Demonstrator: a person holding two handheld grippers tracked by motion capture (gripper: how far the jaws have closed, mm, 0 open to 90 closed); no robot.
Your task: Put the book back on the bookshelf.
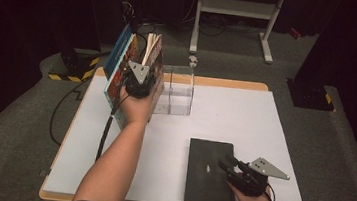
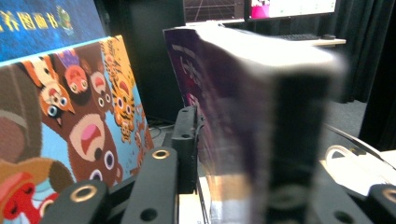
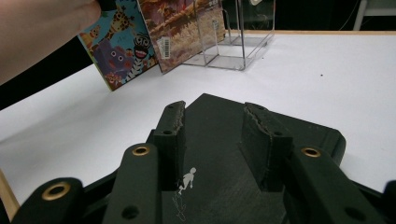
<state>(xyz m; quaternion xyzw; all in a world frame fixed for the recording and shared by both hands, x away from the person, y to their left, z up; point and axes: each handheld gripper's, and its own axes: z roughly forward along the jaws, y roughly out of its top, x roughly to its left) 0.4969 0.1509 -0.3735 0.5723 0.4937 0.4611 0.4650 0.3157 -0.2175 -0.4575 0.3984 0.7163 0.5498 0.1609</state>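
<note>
Up at the far left of the worktop (image 1: 224, 120), a thick paperback (image 2: 252, 116) stands upright with the left gripper (image 1: 139, 79) clamped on it, fingers (image 2: 186, 140) tight against its purple cover, just beside the clear acrylic stand (image 1: 180, 90). Leaning next to it are two big picture books (image 1: 119, 69), their cartoon animal covers tilted toward the left edge. Nearer the person, a black notebook (image 1: 210, 172) lies flat, and the right gripper (image 1: 227, 166) hovers low over its right side with fingers (image 3: 173, 135) parted to a middling gap, holding nothing. My worry is the leaning pair: if the paperback is pulled or twisted, the picture books may lose their prop and slide flat or off the worktop's side. The grip also looks to sit low on a heavy book, so it could swing or slip. The worktop is a pale sheet on a wooden table, standing on grey carpet in a dark, curtained room, with a white frame (image 1: 235, 16) behind and monitors glowing in the left gripper view.
</note>
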